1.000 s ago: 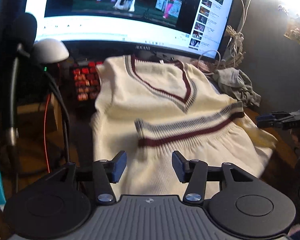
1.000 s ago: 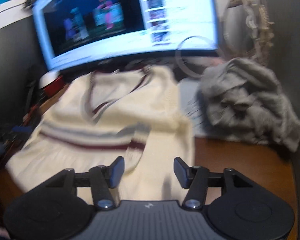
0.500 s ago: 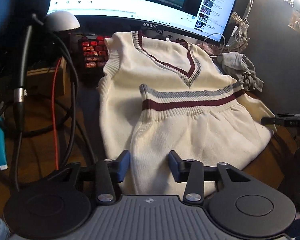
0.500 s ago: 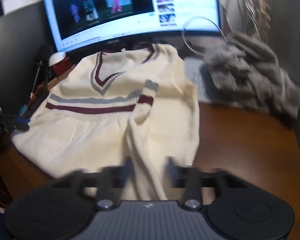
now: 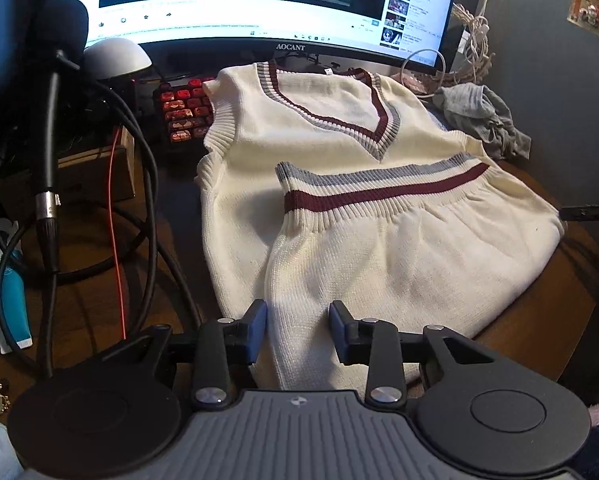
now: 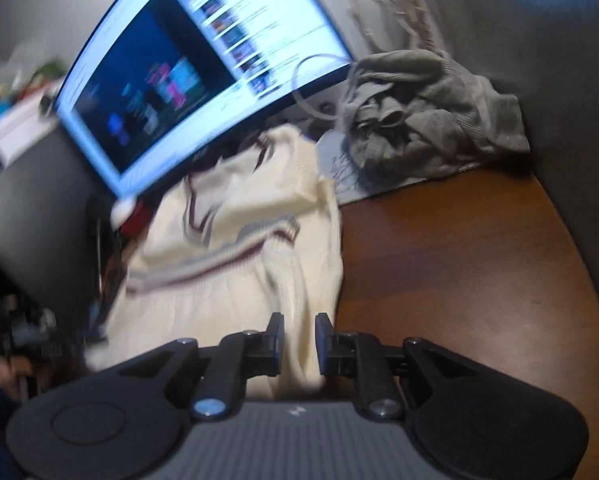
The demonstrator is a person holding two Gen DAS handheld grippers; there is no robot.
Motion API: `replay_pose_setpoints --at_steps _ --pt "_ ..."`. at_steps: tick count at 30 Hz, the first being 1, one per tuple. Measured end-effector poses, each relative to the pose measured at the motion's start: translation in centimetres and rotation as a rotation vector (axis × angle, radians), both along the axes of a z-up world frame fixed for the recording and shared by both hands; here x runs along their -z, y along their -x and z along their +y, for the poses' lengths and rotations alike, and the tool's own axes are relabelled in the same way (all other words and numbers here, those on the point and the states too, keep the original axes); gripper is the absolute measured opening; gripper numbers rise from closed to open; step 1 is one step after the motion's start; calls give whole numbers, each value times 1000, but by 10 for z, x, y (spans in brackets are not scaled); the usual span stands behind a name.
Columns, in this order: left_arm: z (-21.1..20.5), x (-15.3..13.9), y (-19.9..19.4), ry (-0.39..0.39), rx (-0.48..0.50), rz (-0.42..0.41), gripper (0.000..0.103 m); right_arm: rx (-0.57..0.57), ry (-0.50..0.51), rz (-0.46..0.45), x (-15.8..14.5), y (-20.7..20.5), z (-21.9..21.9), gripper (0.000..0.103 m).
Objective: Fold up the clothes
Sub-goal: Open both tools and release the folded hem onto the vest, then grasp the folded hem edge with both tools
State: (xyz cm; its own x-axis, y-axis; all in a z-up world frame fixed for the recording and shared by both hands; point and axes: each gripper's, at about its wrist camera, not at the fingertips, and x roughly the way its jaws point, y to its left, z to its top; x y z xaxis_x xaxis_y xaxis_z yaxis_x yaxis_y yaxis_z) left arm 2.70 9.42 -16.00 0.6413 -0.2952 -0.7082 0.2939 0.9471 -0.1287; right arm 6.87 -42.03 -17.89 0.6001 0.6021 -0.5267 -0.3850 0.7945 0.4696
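the cream knit vest (image 5: 339, 128) lies on the bench (image 6: 459, 280) before the monitor (image 5: 259, 0), its striped hem already folded up over the chest. it looks soft, light and floppy, so it will sag unless taken by the doubled near edge. the left claw (image 5: 298, 330) straddles that fold, pads not clearly pressing. the right claw (image 6: 299, 344) is opening, knit between its jaws.

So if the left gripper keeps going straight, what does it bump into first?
Probably the cream sweater vest. The left gripper points down at it, and the fold of knit already lies between the fingers, so it would likely meet cloth before anything else.
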Motion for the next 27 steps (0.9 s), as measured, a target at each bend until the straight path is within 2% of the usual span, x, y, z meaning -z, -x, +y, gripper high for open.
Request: replay_pose_setpoints --at_steps 2,8,9,10,16,19,22,27 --pt "-3 0 1 -16 4 -4 36 -12 34 -20 1 9 -3 18" --pt "-13 0 3 -81 17 -21 37 -45 15 -48 6 20 -2 18" --pt "-13 0 3 -83 18 -22 37 -38 26 -47 8 19 -1 17" --pt "-12 0 3 -82 19 -22 37 -24 47 -44 9 17 1 5" --pt "-10 -1 4 -89 19 -25 37 3 102 -45 4 23 -2 3" --pt "-9 -4 5 -103 23 -23 36 -13 142 -27 4 20 4 5" --pt "-4 -8 10 -87 29 -13 36 3 156 -44 -1 22 4 14" --pt "5 -9 18 -40 18 10 36 23 146 -123 -11 28 11 24"
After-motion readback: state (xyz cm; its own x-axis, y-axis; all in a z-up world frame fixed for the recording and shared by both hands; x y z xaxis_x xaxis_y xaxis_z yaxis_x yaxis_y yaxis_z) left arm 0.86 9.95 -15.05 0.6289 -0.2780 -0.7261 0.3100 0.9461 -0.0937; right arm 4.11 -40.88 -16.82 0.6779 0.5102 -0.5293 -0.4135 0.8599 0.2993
